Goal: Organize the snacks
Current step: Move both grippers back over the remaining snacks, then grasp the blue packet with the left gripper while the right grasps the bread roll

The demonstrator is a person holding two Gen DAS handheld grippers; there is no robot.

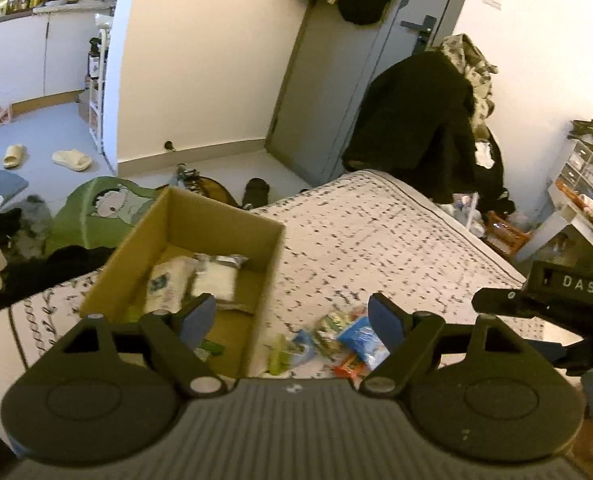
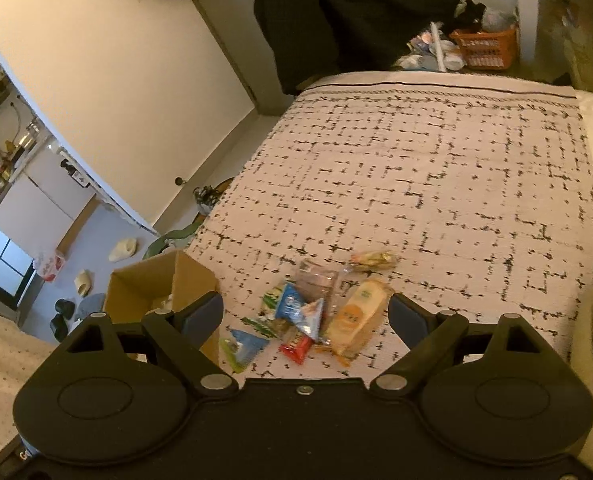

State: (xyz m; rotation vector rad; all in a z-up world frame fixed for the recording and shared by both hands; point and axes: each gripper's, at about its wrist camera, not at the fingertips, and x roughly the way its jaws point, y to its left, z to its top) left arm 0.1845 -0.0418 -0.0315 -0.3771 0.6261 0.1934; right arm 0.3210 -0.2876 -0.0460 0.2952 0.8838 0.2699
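Note:
An open cardboard box stands on the patterned bed cover, holding white packets and a green one. A pile of small snack packets lies on the cover to its right. My left gripper is open and empty, hovering above the box's right wall and the pile. The right gripper's body shows at the far right. In the right wrist view my right gripper is open and empty just above the snack pile, with an orange-yellow packet and the box at left.
The bed cover stretches far ahead. A black coat hangs at the bed's far corner beside a grey door. Slippers, clothes and a green cushion lie on the floor left. An orange basket sits beyond the bed.

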